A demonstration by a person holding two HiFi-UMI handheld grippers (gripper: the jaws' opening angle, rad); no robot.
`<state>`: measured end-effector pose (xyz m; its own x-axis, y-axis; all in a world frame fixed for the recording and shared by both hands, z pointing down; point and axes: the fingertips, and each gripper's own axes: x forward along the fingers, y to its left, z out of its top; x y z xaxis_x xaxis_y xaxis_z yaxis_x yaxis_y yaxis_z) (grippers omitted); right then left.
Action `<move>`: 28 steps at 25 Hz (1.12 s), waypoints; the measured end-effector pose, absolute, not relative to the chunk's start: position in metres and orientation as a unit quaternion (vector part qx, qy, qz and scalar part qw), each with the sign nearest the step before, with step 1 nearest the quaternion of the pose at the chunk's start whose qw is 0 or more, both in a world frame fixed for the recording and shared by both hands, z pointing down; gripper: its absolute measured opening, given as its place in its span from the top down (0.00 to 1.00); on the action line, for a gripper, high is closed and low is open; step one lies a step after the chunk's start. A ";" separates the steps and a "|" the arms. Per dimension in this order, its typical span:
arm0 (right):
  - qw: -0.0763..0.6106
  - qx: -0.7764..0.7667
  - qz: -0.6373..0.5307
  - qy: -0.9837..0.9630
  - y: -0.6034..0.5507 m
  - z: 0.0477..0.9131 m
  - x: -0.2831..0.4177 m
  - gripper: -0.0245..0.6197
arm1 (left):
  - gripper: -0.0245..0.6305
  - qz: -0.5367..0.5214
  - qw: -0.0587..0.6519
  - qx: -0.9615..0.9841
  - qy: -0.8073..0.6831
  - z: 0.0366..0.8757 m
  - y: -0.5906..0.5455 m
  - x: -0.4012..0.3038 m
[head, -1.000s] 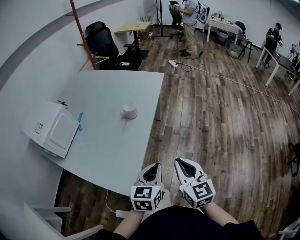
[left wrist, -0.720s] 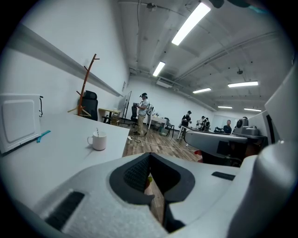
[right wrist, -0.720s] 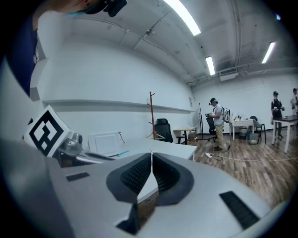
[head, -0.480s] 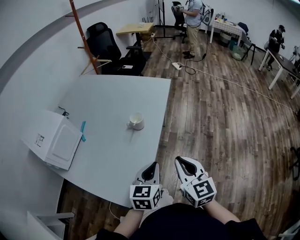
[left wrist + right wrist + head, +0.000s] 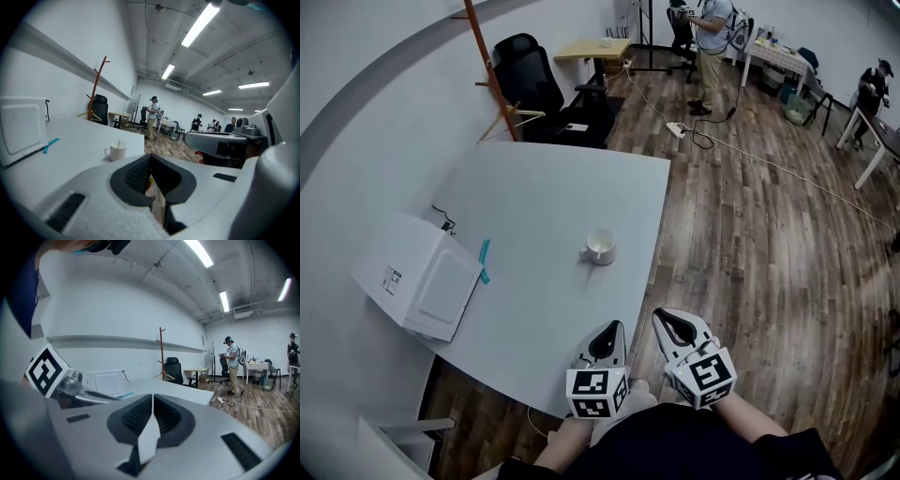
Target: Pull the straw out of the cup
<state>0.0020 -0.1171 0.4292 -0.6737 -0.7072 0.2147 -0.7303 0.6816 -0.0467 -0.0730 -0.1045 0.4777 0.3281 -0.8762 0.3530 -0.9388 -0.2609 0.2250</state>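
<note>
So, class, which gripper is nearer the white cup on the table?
Left, narrowly. The left gripper sits at the near edge of the table, facing the cup; the right gripper is beside it, over the floor.

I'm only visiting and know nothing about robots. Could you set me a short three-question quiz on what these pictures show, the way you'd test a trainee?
1. True or false: the straw stands in the cup, and neither hand-held gripper touches it.
2. Where does the cup stand? A: on the white table. B: on the wooden floor. C: on the black chair.
3. Fill the gap: the left hand-held gripper and the right hand-held gripper each have jaws that are ____, with nothing between them.

Key: 1 true. 2 A. 3 together.
</note>
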 end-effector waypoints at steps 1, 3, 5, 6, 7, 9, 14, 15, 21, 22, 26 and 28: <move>0.090 0.391 0.063 -0.914 -0.120 0.429 -0.003 0.91 | 0.94 0.079 0.200 0.788 -0.576 0.478 -0.106 -0.077; 0.090 0.384 0.058 -0.917 -0.126 0.428 -0.012 0.91 | 0.94 0.078 0.205 0.784 -0.581 0.481 -0.110 -0.086; 0.093 0.379 0.055 -0.919 -0.131 0.429 -0.019 0.91 | 0.94 0.080 0.209 0.780 -0.585 0.484 -0.113 -0.093; 0.096 0.376 0.055 -0.920 -0.133 0.430 -0.022 0.91 | 0.94 0.080 0.211 0.778 -0.587 0.486 -0.114 -0.096; 0.100 0.373 0.055 -0.921 -0.136 0.431 -0.025 0.91 | 0.94 0.080 0.214 0.775 -0.589 0.488 -0.115 -0.098; 0.108 0.365 0.057 -0.923 -0.140 0.435 -0.030 0.91 | 0.94 0.078 0.220 0.771 -0.593 0.492 -0.117 -0.102; 0.117 0.344 0.060 -0.930 -0.152 0.443 -0.039 0.91 | 0.94 0.076 0.226 0.759 -0.606 0.497 -0.126 -0.110; 0.118 0.340 0.059 -0.931 -0.156 0.444 -0.042 0.91 | 0.94 0.075 0.226 0.755 -0.610 0.498 -0.129 -0.112; 0.131 0.300 0.051 -0.944 -0.184 0.451 -0.052 0.91 | 0.94 0.062 0.235 0.723 -0.647 0.502 -0.148 -0.127; 0.134 0.293 0.050 -0.945 -0.190 0.452 -0.054 0.91 | 0.94 0.060 0.236 0.718 -0.652 0.503 -0.152 -0.129; 0.147 0.261 0.047 -0.953 -0.211 0.460 -0.063 0.91 | 0.94 0.050 0.238 0.699 -0.672 0.505 -0.169 -0.138; 0.150 0.245 0.046 -0.957 -0.220 0.463 -0.067 0.91 | 0.94 0.047 0.239 0.690 -0.682 0.506 -0.178 -0.142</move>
